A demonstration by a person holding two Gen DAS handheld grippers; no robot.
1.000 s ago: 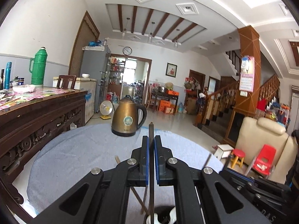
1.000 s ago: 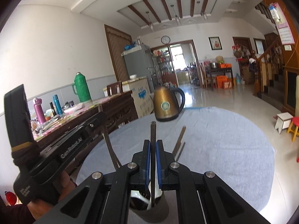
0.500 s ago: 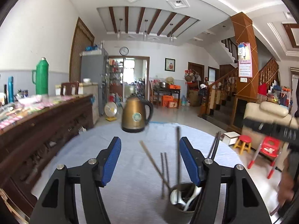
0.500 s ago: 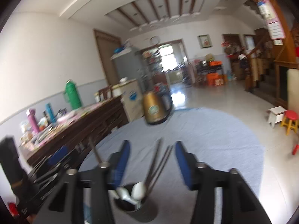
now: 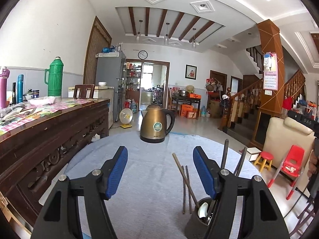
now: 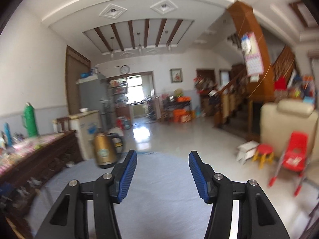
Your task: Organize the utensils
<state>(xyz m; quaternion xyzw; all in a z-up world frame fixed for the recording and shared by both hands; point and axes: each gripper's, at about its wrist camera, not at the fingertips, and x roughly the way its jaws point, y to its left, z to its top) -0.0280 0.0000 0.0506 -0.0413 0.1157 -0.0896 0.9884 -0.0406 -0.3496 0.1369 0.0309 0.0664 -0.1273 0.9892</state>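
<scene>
The left gripper's (image 5: 160, 154) arm is hiding part of the cup (image 5: 196, 222); blur is smearing the kettle (image 6: 103, 152) in the right wrist view.

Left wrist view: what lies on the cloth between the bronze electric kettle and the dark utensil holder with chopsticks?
Nothing: only bare grey tablecloth separates the bronze kettle from the dark utensil holder, seen in the left wrist view.

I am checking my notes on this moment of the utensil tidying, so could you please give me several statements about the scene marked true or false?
1. The left gripper stands open with nothing pressed between its pads. True.
2. Chopsticks stand in the dark holder. True.
3. The right gripper is clamped on a chopstick. False: it is open and empty.
4. The kettle lies tipped on its side. False: it stands upright on the blue-grey cloth.
5. A white spoon is in the holder. True.
</scene>
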